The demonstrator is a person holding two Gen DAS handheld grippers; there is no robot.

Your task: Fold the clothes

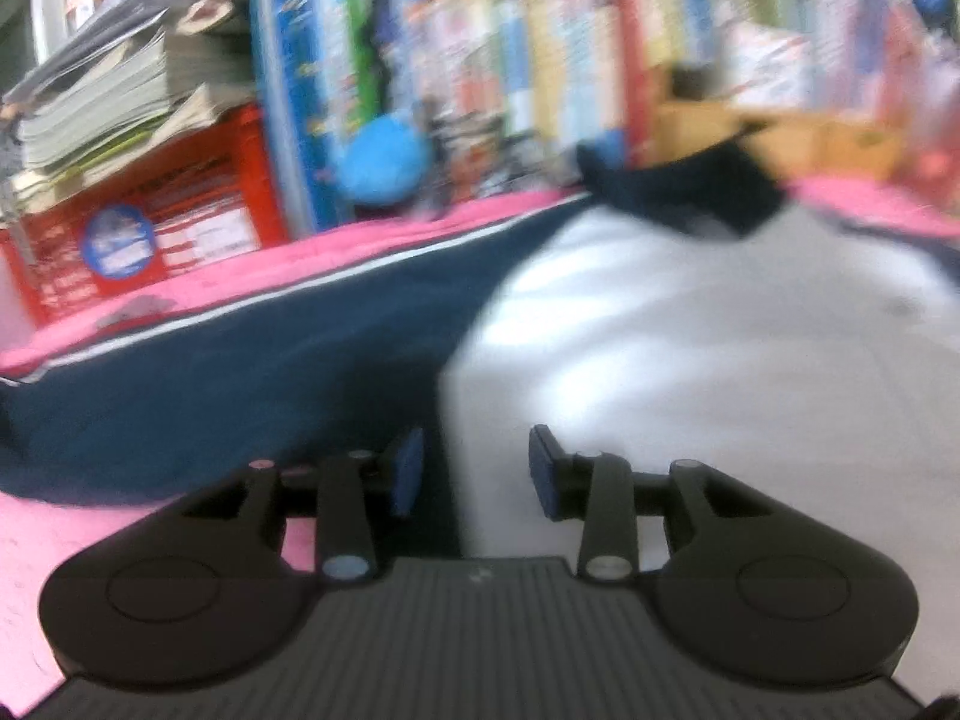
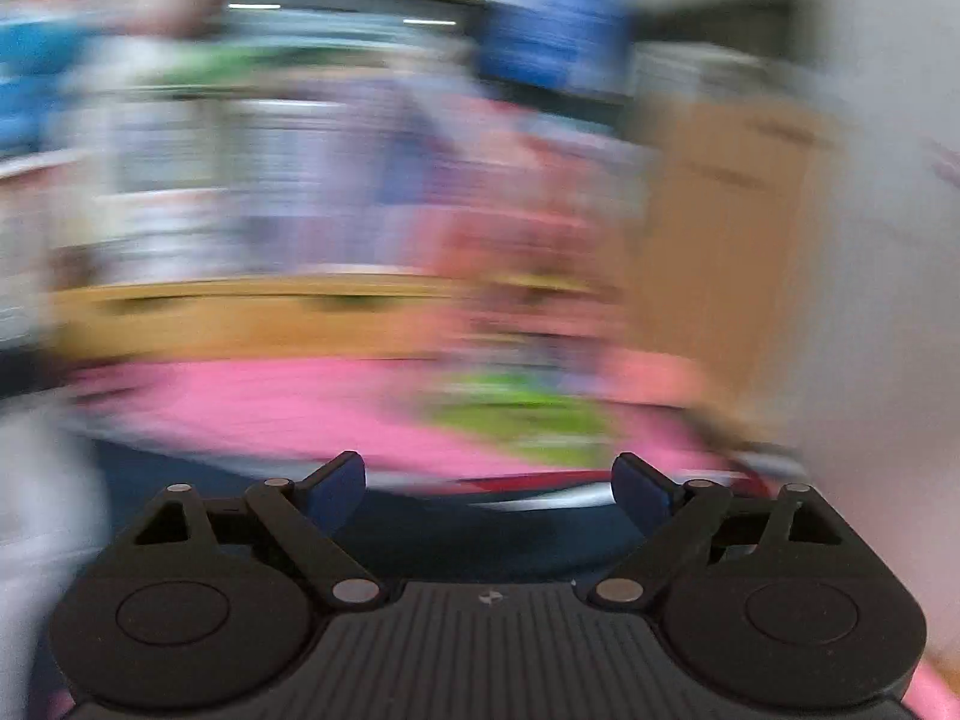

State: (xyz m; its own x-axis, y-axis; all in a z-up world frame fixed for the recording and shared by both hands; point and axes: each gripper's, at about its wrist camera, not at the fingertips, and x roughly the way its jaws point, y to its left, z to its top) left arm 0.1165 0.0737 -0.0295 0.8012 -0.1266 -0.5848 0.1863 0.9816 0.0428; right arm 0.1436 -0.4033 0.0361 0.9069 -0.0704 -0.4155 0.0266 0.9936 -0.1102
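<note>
Left wrist view: open left hand-held gripper [image 1: 477,471] over white-and-navy shirt [image 1: 660,360].

left gripper [image 1: 477,471]: jaws partly apart, nothing gripped | right gripper [image 2: 489,489]: jaws spread wide, empty

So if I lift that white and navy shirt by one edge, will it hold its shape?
Probably not. The white and navy fabric shirt lies flat with soft wrinkles on the pink blanket, so it would likely droop. It looks thin, so probably light. Its navy sleeve would likely dangle.
</note>
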